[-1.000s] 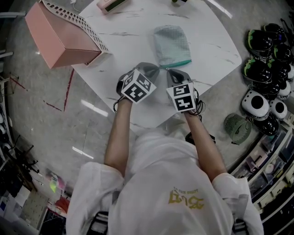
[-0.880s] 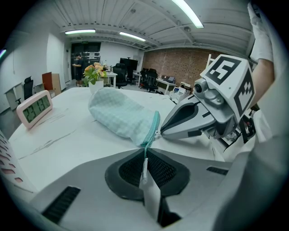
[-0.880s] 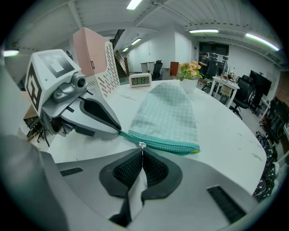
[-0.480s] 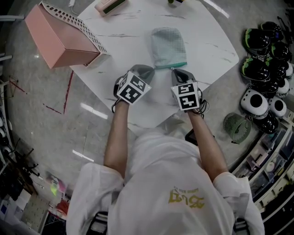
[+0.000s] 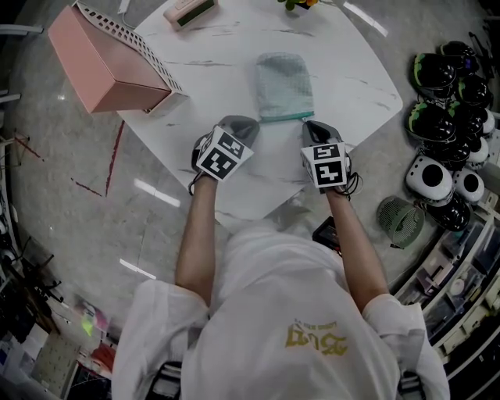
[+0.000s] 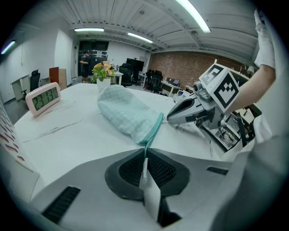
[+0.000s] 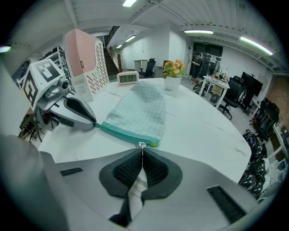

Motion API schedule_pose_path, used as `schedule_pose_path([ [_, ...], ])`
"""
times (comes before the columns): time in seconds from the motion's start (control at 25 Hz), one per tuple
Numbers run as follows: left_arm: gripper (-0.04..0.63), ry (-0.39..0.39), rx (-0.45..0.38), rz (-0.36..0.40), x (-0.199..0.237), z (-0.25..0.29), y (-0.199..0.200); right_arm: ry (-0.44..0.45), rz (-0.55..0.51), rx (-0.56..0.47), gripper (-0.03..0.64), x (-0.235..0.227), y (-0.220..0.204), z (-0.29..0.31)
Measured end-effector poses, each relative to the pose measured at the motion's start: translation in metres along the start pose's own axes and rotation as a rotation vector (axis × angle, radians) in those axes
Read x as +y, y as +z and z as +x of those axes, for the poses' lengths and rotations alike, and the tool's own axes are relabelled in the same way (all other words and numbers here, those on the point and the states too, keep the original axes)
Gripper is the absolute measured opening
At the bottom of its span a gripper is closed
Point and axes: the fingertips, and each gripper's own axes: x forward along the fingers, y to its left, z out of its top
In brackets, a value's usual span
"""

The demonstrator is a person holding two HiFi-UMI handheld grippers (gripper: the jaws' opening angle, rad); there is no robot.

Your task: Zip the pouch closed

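Observation:
A pale green checked pouch (image 5: 284, 84) lies on the white table (image 5: 226, 70), its teal zipper edge (image 5: 286, 119) toward me. My left gripper (image 5: 251, 123) is shut on the zipper's left end; in the left gripper view the teal tape (image 6: 152, 134) runs straight into the pinched jaws of the left gripper (image 6: 145, 155). My right gripper (image 5: 309, 123) is at the zipper's right end, shut on the small white zipper pull (image 7: 142, 145). In the right gripper view the zipper (image 7: 124, 130) looks closed along its length from the left gripper (image 7: 76, 110) to the right gripper (image 7: 142, 151).
A pink box with a perforated white side (image 5: 109, 62) stands on the table's left. A pink digital clock (image 5: 187, 9) and a flower pot (image 5: 297, 3) sit at the far edge. Helmets (image 5: 441, 101) and a green fan (image 5: 402, 219) are on the floor at right.
My right gripper has slid to the right along the zipper edge with the pull in it, and the two grippers now stand farther apart. The left gripper has hardly moved.

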Motion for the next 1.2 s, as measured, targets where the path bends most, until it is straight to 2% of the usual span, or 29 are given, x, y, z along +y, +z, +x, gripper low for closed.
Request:
schedule_pose_path([
  [0.28,0.038,-0.012,-0.013,-0.013,-0.008,0.002,0.003,-0.047,-0.005,-0.019,0.018,-0.014,0.003,-0.007],
  [0.48,0.046,0.019,-0.010,0.027,-0.013,0.007,0.004,-0.099,0.007,-0.036,0.032,-0.021,0.000,-0.006],
  [0.56,0.074,0.025,-0.013,0.032,-0.017,0.009,0.003,-0.094,0.027,-0.040,0.054,-0.021,-0.002,-0.007],
  [0.64,0.142,0.032,-0.023,0.018,-0.019,0.008,0.003,-0.098,0.039,-0.051,0.087,-0.023,-0.002,-0.010],
  [0.68,0.156,0.042,-0.034,0.007,-0.019,0.006,0.004,-0.102,0.044,-0.061,0.086,-0.024,-0.001,-0.013],
  [0.8,0.165,0.109,-0.092,-0.032,-0.016,-0.004,0.012,-0.115,0.063,-0.111,0.083,-0.031,0.001,-0.025],
  [0.92,0.171,0.229,-0.167,-0.041,-0.012,-0.021,0.026,-0.098,0.090,-0.155,0.081,-0.032,0.003,-0.041],
  [1.04,0.113,0.310,-0.246,-0.055,-0.019,-0.041,0.040,-0.058,0.104,-0.187,0.077,-0.027,0.002,-0.058],
  [1.2,0.047,0.372,-0.331,-0.099,-0.039,-0.066,0.061,-0.018,0.079,-0.243,0.035,-0.020,0.002,-0.088],
])
